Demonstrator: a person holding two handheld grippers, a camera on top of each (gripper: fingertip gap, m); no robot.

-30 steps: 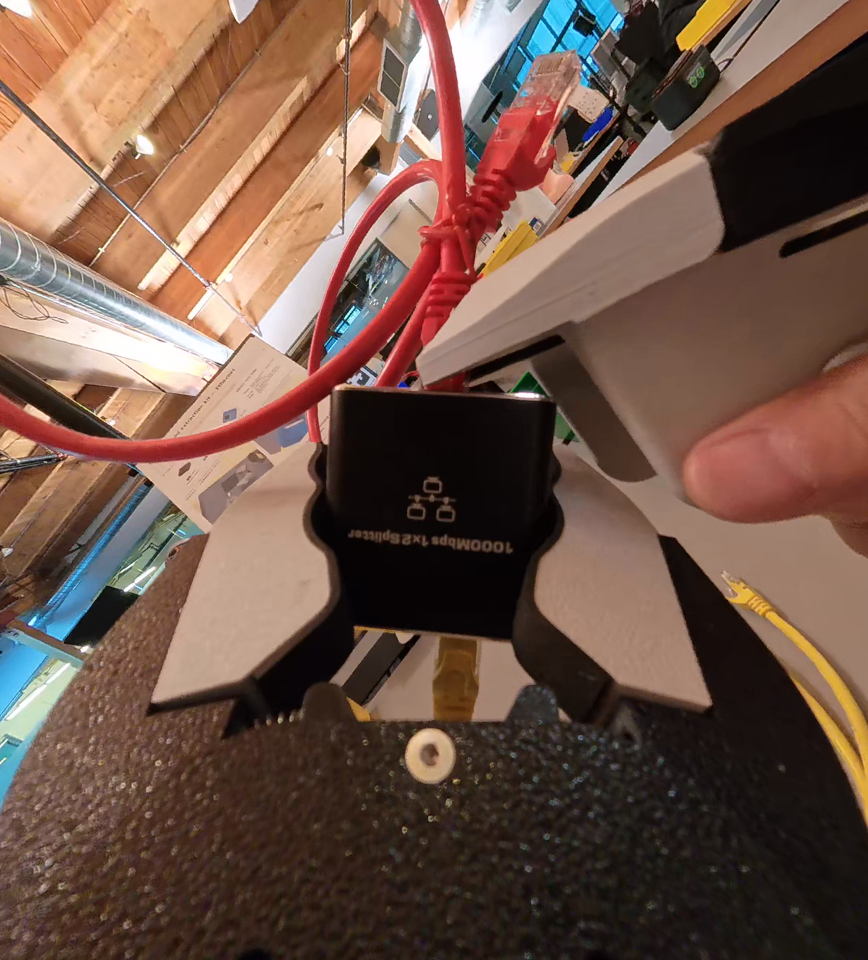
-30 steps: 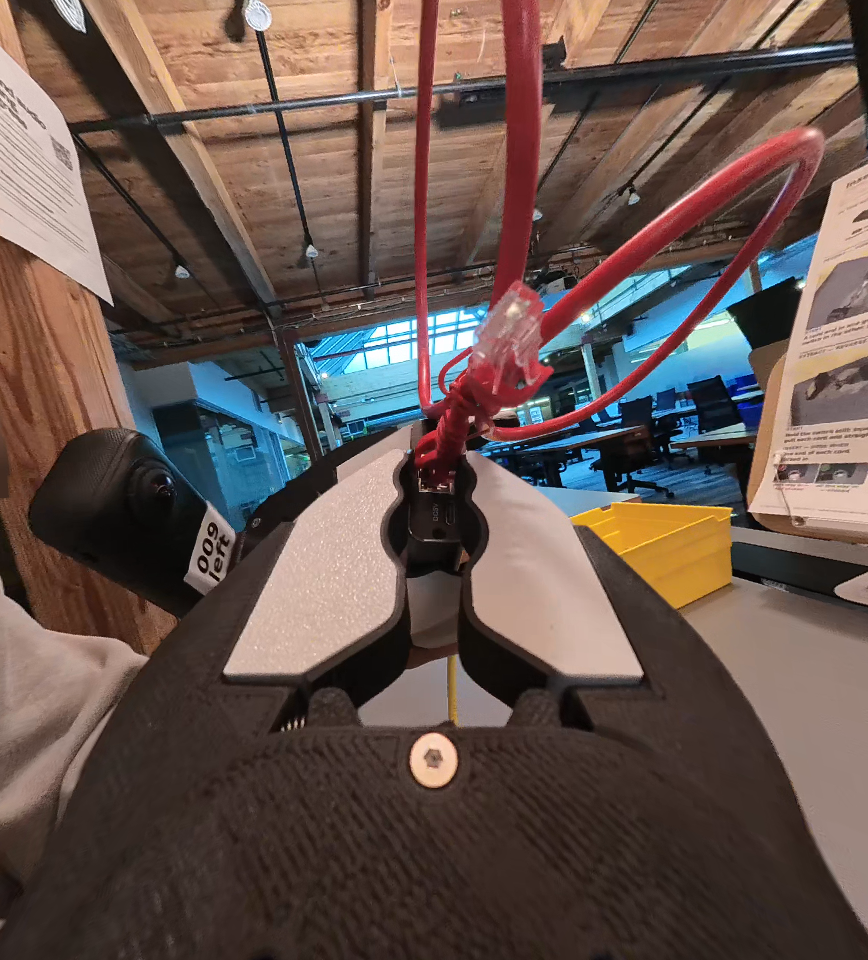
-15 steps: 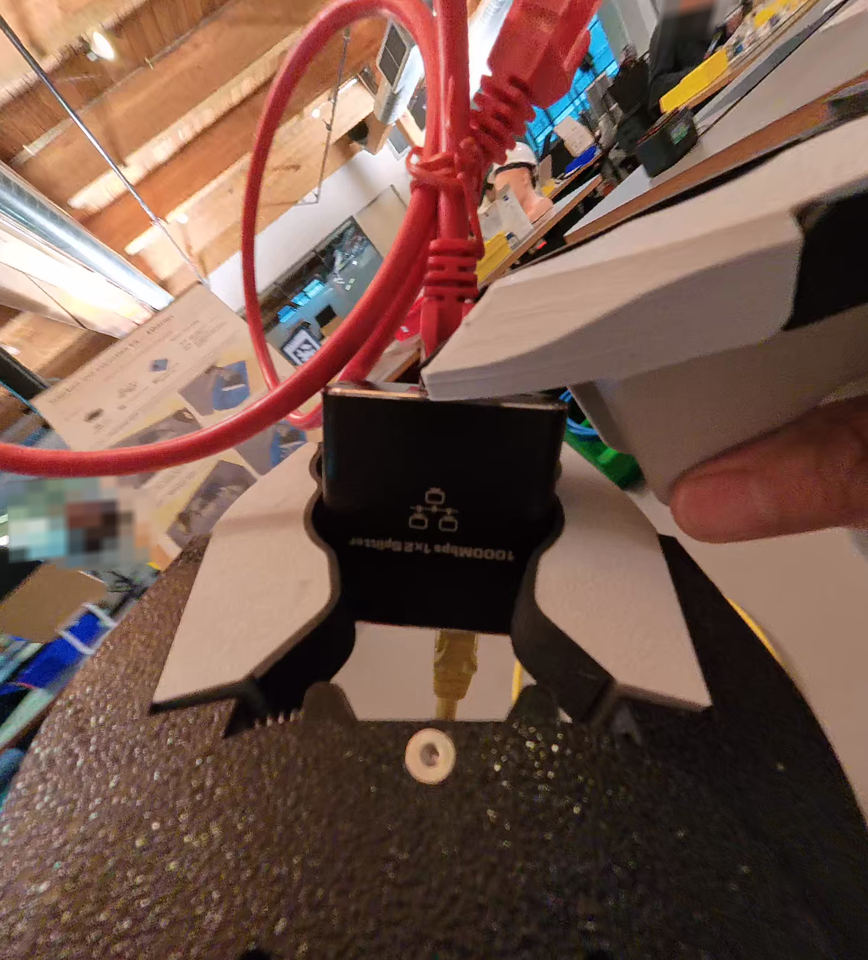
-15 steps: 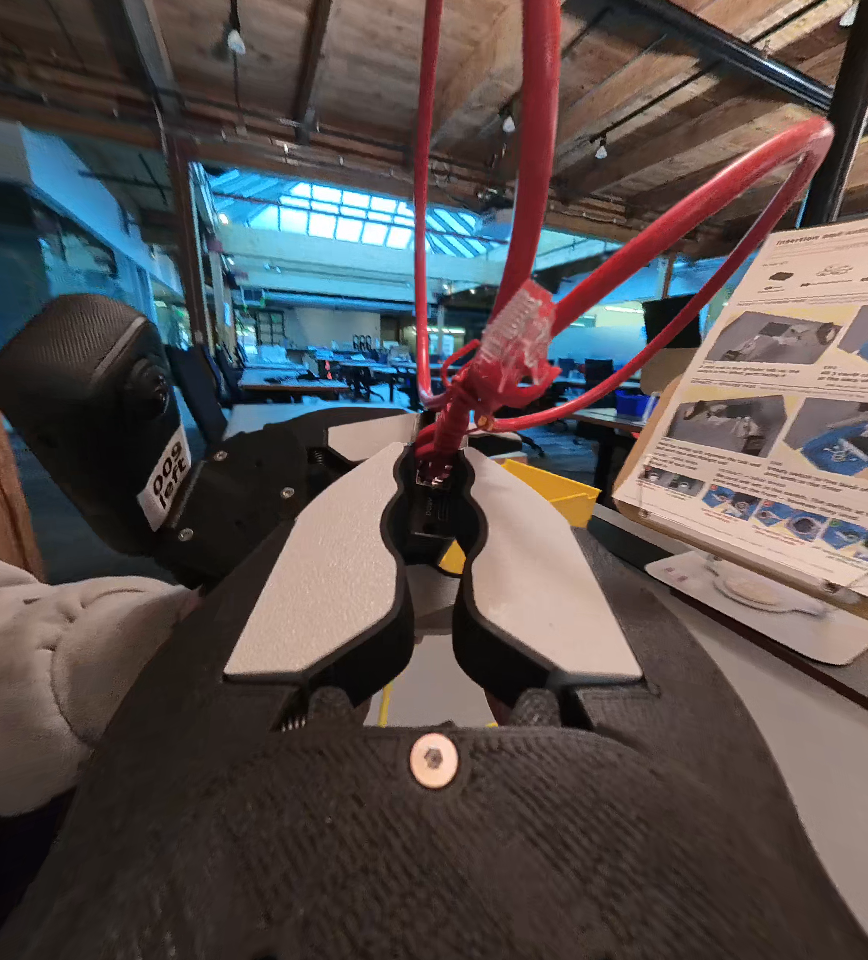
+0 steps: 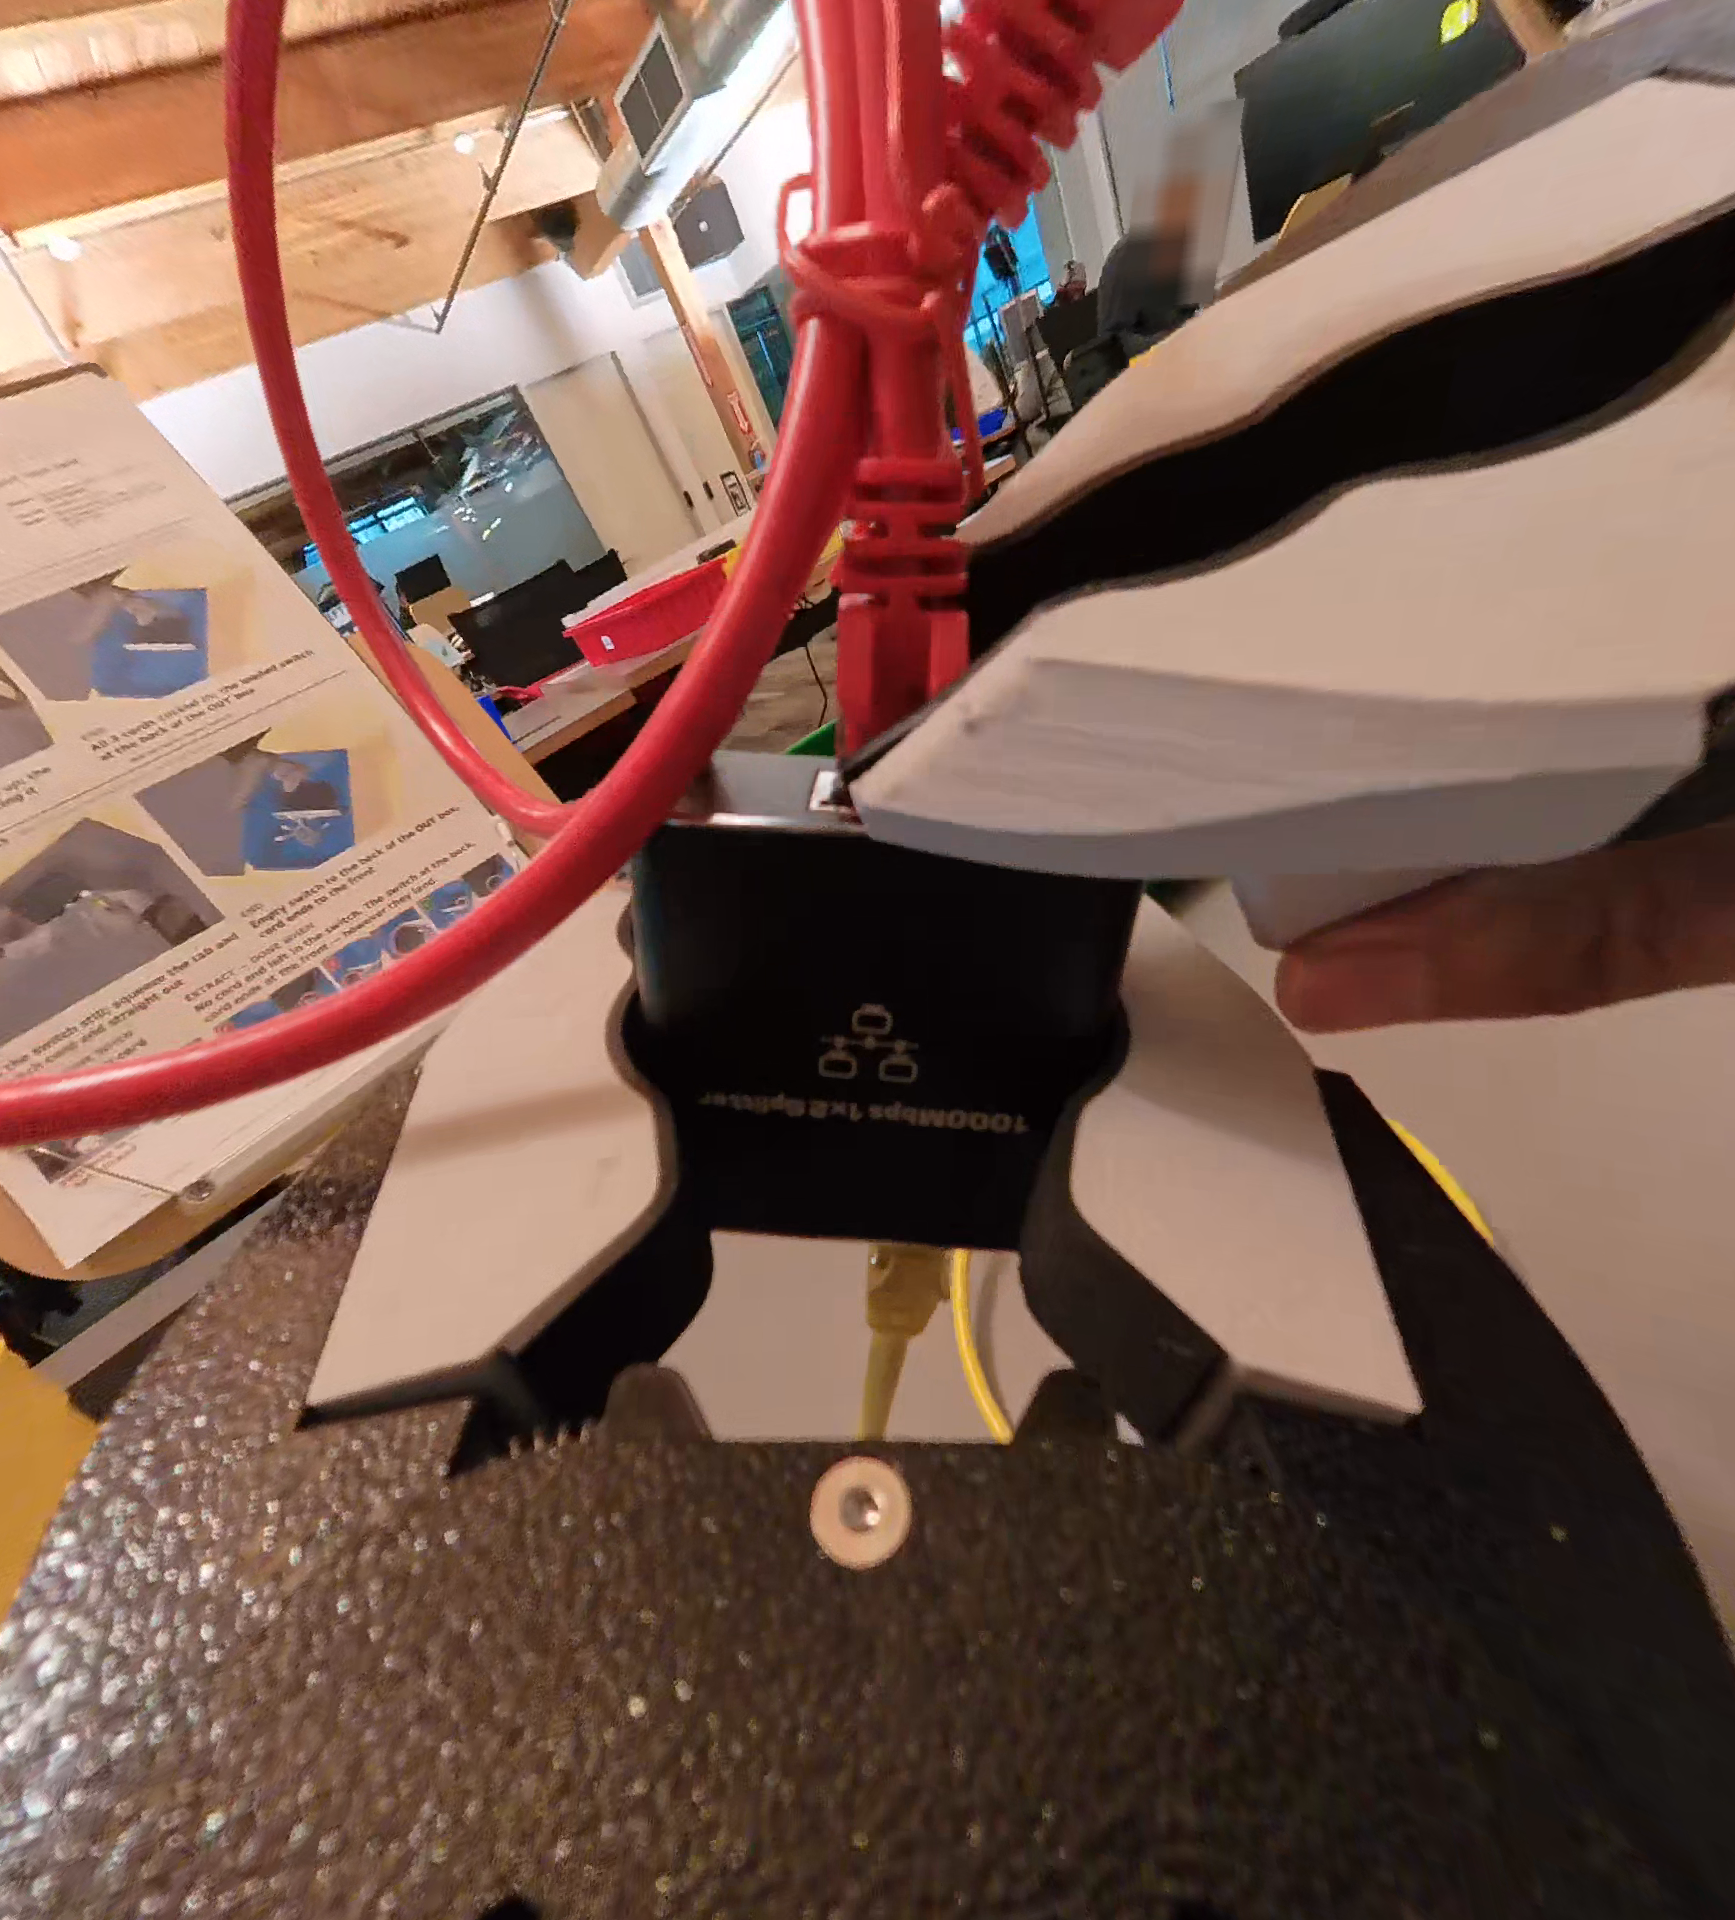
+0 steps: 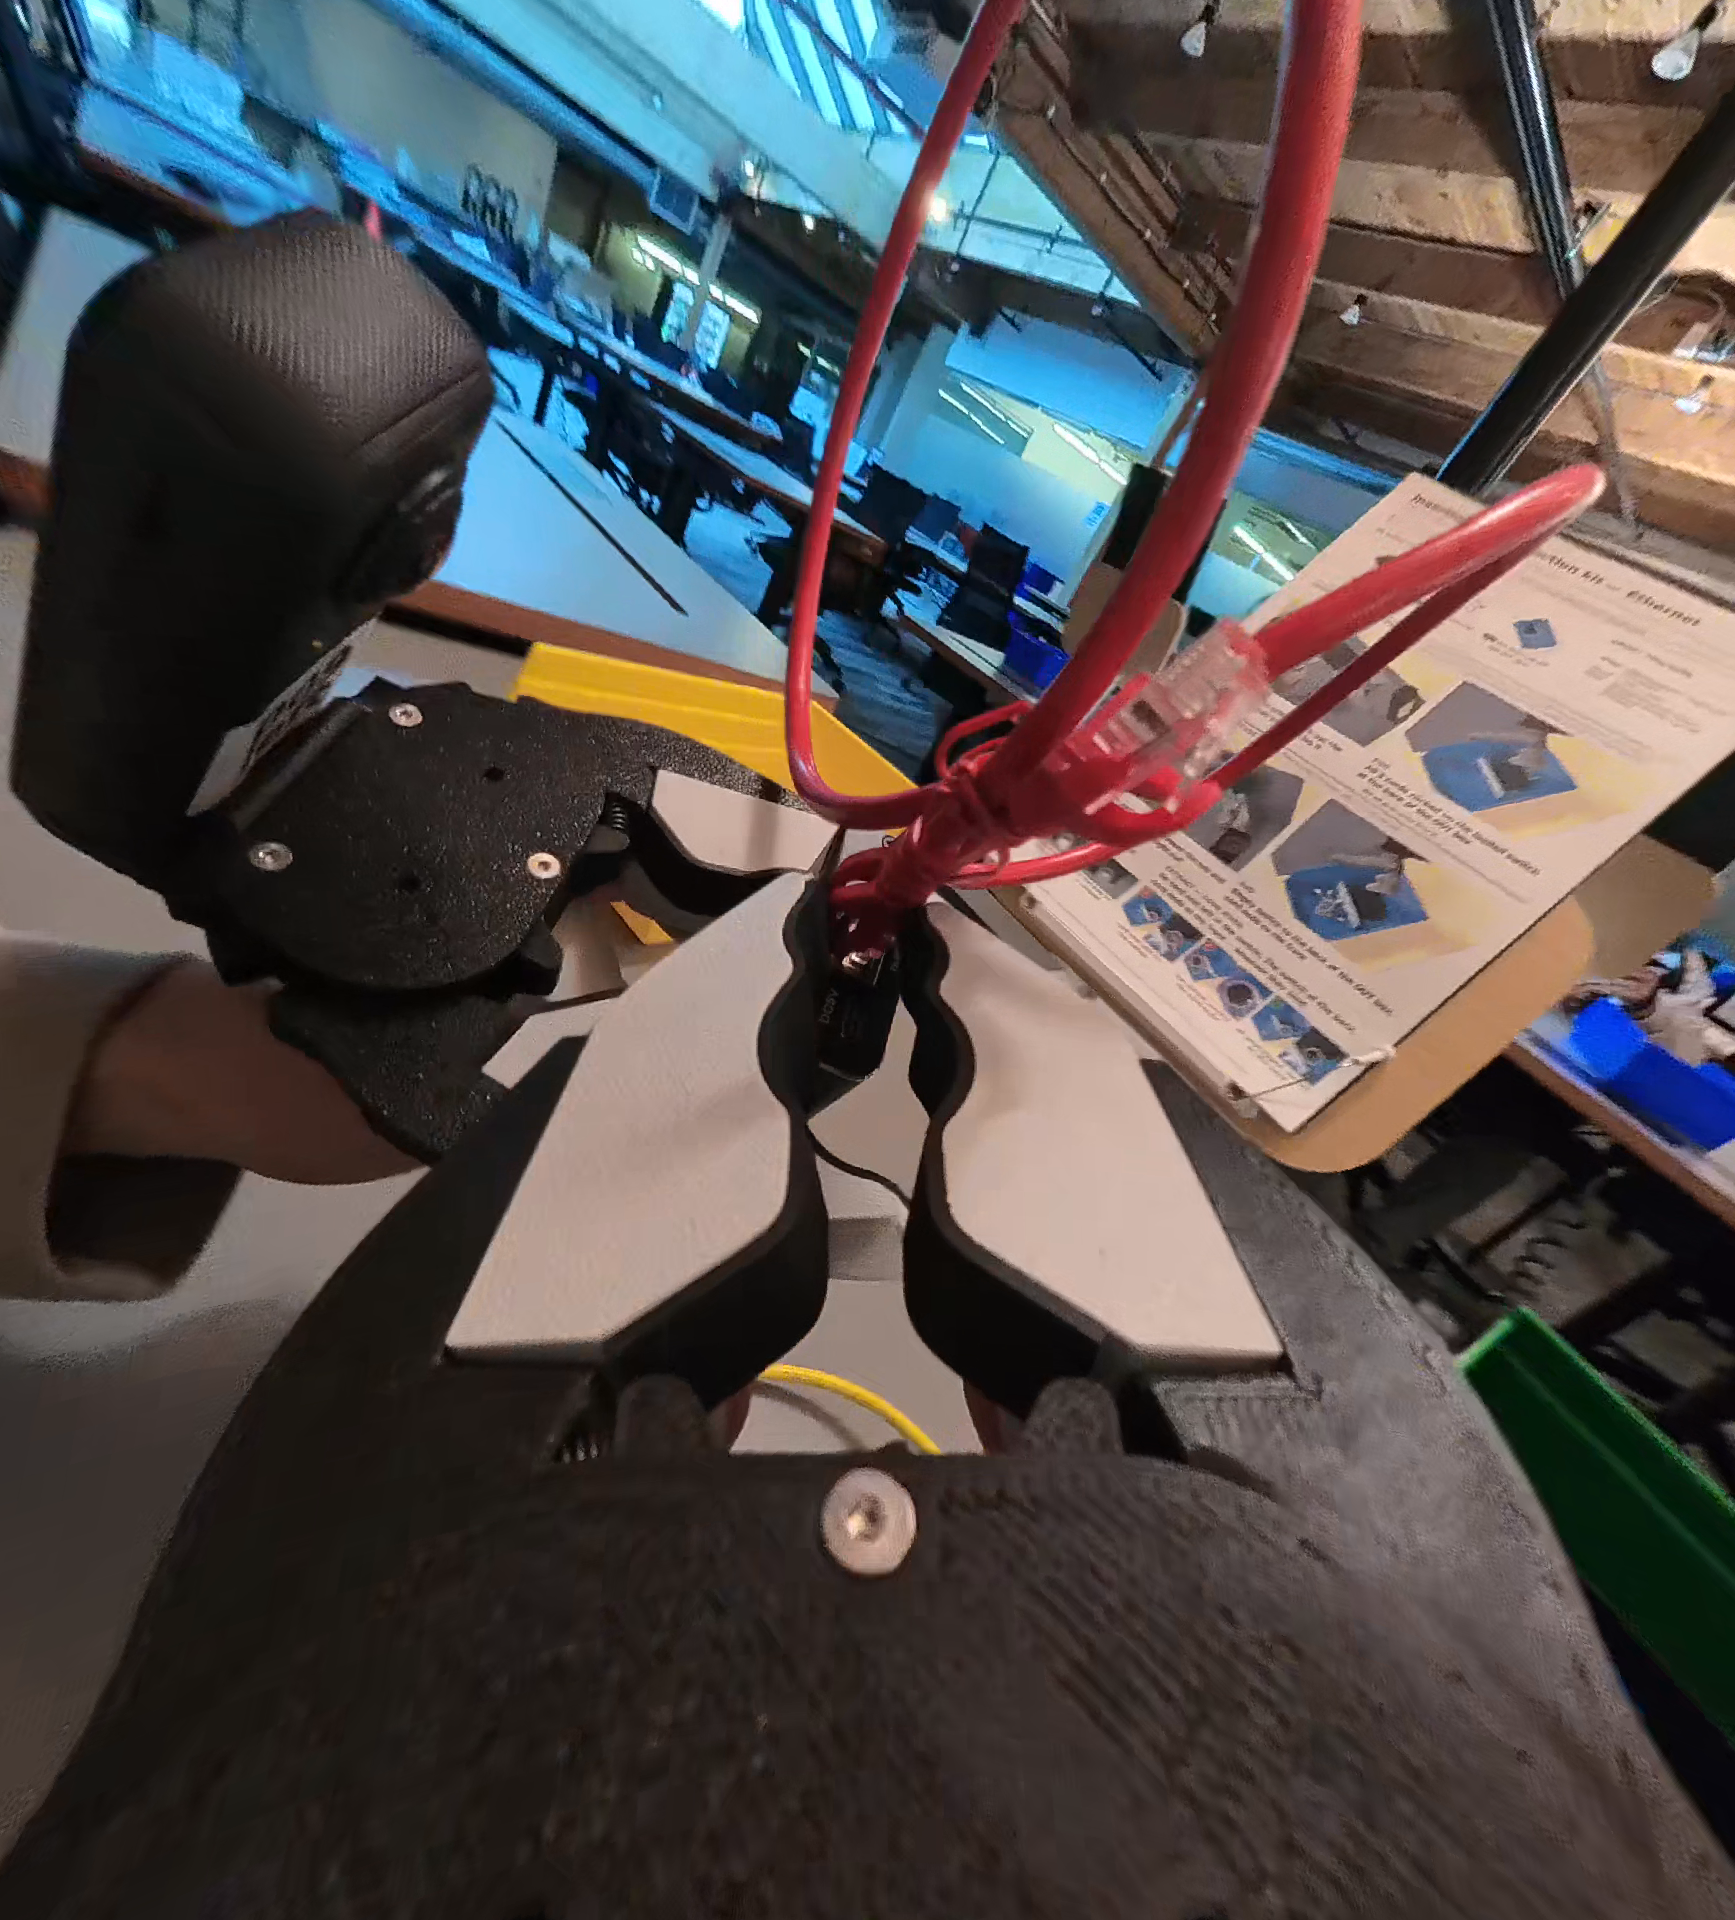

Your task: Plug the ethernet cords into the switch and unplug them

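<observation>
Both rigs have tilted downward since a second ago; ceiling beams give way to tables. Switch [image 5: 878,997], a glossy black box, sits clamped across its flat sides by the left gripper [image 5: 873,1049]. Right gripper [image 6: 858,997] pinches its narrow edge, just under the ribbed boot of the plugged red cord [image 5: 899,582]. Yellow cord [image 5: 899,1320] enters the near face. Only the right wrist view shows the red cord's clear free plug [image 6: 1201,691].

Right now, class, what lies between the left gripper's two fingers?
The black switch, clamped between them in the left wrist view, a yellow cord entering its near end.
</observation>
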